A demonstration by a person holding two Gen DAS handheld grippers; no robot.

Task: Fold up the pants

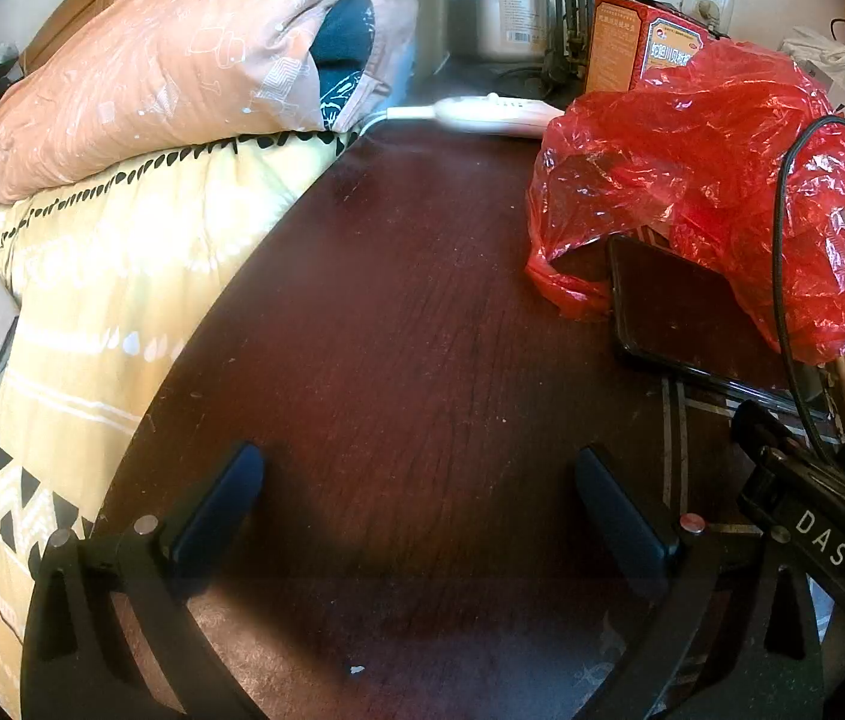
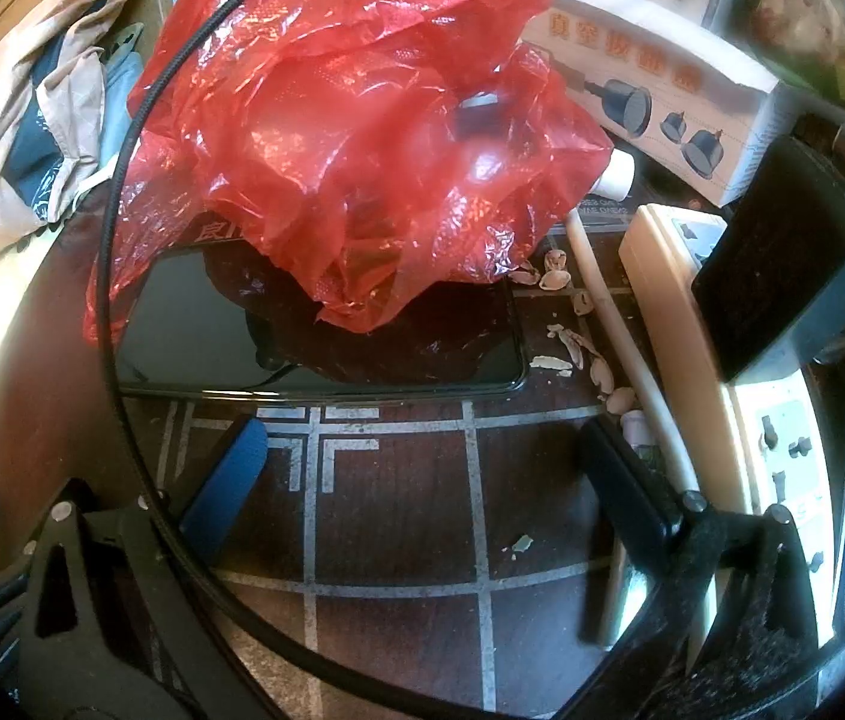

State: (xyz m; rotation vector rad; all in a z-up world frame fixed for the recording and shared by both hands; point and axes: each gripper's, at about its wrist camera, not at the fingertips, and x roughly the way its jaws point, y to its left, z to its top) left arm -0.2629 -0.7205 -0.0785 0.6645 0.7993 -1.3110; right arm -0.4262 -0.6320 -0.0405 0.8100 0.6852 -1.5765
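With no pants in view and both the left gripper and right gripper spread wide and empty, the black cable looping beside the red bag risks snagging the right gripper and dragging the phone off the desk.

Worktop: dark wood, visible grain, dull sheen. Bag: thin red plastic, crinkled, glossy. Phone under the bag: smooth, glossy black. Quilt: matt printed cloth.

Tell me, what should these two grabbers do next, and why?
Probably turn the left gripper toward the bed to look for the pants. Both it and the right gripper are open and empty over a dark table where only a red bag and phone show.
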